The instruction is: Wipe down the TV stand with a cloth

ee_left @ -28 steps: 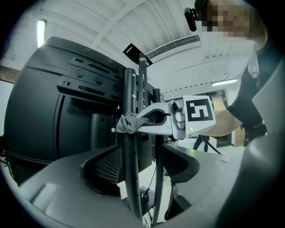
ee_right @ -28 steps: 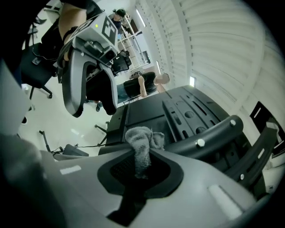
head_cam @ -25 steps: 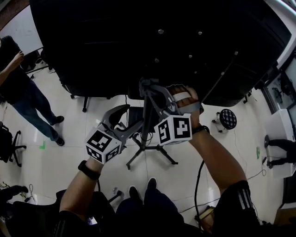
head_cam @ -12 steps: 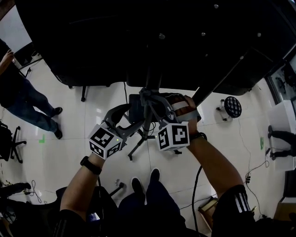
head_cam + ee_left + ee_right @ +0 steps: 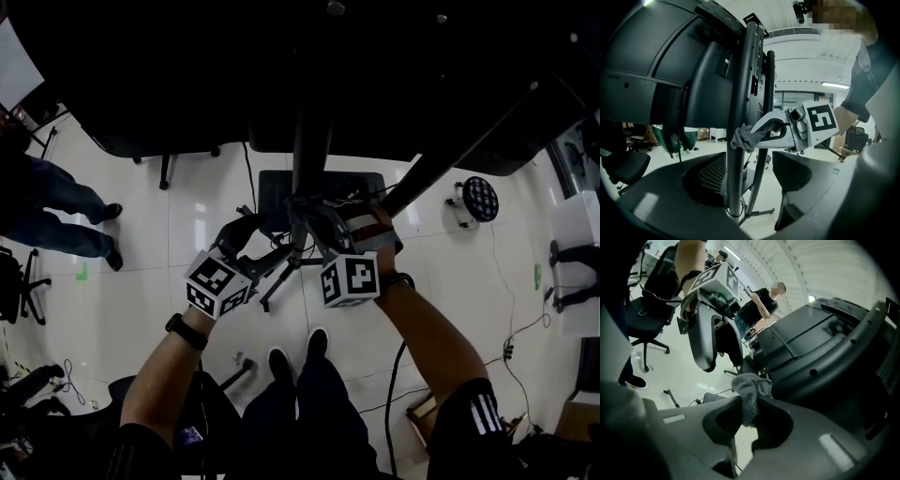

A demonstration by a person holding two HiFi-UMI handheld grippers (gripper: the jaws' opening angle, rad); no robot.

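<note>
The TV stand's black pole (image 5: 309, 150) runs down from the back of the black TV (image 5: 187, 75) to a dark base plate (image 5: 352, 186). My right gripper (image 5: 300, 212) is shut on a grey cloth (image 5: 750, 390) and presses it against the pole (image 5: 739, 84). In the left gripper view the cloth (image 5: 744, 137) bunches at the right gripper (image 5: 755, 136) where it meets the pole. My left gripper (image 5: 270, 242) is open just left of the pole. Its wide dark jaws (image 5: 745, 187) frame the pole's lower part without touching it.
A person (image 5: 47, 206) stands on the white floor at the left, another (image 5: 572, 272) at the far right. A chair base (image 5: 164, 164) sits behind the stand and a round stool (image 5: 480, 199) to its right. Cables trail on the floor. My own feet (image 5: 295, 361) are close to the stand's legs.
Both grippers have slid down the pole toward the base, the right one carrying the cloth along it. More bare pole now shows above them.
</note>
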